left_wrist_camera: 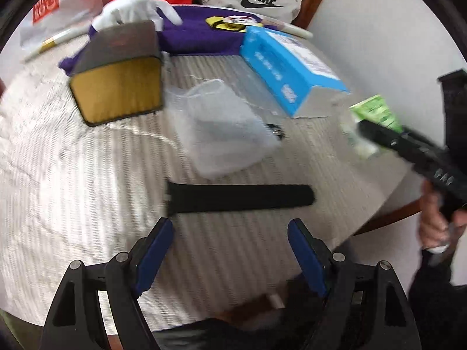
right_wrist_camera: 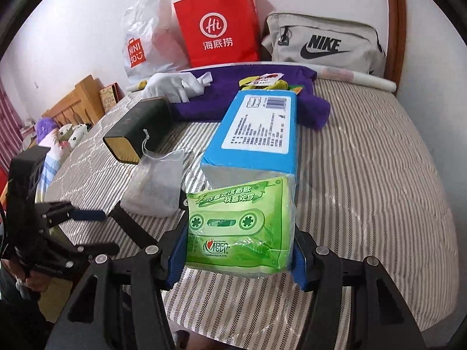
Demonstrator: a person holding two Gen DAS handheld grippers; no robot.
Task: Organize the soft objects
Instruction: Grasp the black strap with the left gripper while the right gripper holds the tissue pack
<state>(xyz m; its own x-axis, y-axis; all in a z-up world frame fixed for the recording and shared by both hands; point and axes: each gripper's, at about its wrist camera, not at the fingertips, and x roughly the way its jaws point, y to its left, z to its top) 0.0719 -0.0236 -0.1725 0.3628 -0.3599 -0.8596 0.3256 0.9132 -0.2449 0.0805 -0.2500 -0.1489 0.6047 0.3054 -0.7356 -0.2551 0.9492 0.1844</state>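
Gripping a green tissue pack (right_wrist_camera: 239, 227) between its blue pads, the right gripper (right_wrist_camera: 238, 255) is holding it clear above the striped bedspread (right_wrist_camera: 364, 175), just in front of the blue carton (right_wrist_camera: 256, 134); this is judged a carry toward some sorting spot. The pack is showing glossy, creased film with a cassette print, soft and slightly bulged under the squeeze. The left gripper (left_wrist_camera: 230, 250) is hovering with jaws spread and nothing between them, pointing down at a black strap (left_wrist_camera: 239, 198) lying flat on the cover, probably its next pickup. A translucent drawstring pouch (left_wrist_camera: 224, 134) is lying beyond the strap, near the yellow-ended box (left_wrist_camera: 119, 93).
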